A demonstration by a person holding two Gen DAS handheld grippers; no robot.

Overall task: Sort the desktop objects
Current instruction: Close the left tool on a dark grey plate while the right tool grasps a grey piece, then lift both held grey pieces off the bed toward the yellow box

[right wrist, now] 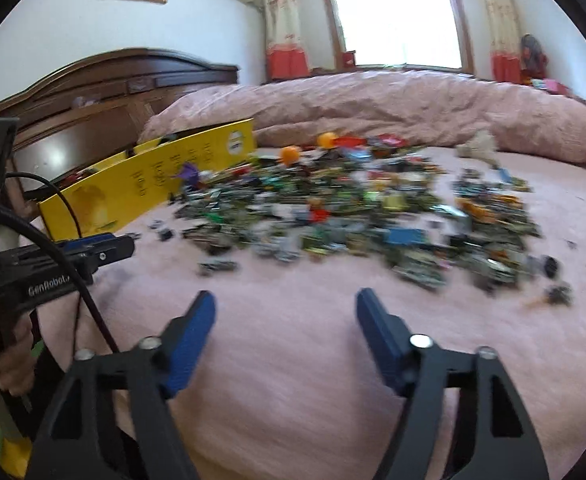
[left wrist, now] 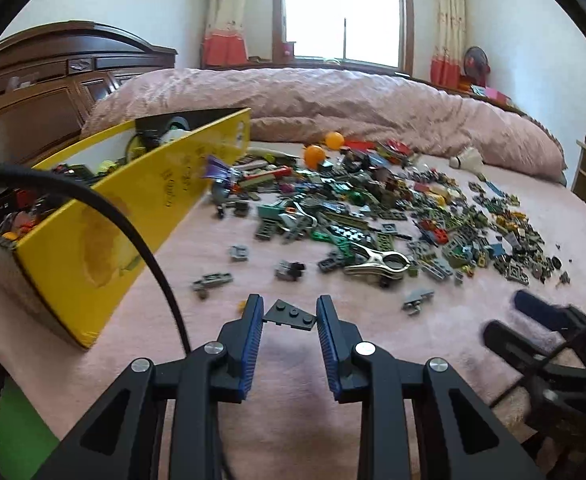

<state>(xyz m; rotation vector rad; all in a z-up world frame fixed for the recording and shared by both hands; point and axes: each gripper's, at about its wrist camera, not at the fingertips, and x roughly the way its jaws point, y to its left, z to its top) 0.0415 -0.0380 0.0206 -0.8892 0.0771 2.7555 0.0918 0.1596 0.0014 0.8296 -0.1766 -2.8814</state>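
- Yellow box [left wrist: 105,236] sits on the bed's left side, bricks inside.
- Left tool [left wrist: 289,316] tilts downward above the pink bedspread [left wrist: 293,360], pinching a dark grey plate brick [left wrist: 291,315] by its ends.
- Right tool [right wrist: 285,308] stands spread with nothing between, angled toward the brick pile [right wrist: 353,216].
- Only the right view shows a hand [right wrist: 13,364] gripping the left handle.

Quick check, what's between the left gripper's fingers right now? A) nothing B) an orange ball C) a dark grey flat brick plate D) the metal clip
C: the left gripper pinches a dark grey studded plate between its blue pads, above the pink bedcover.
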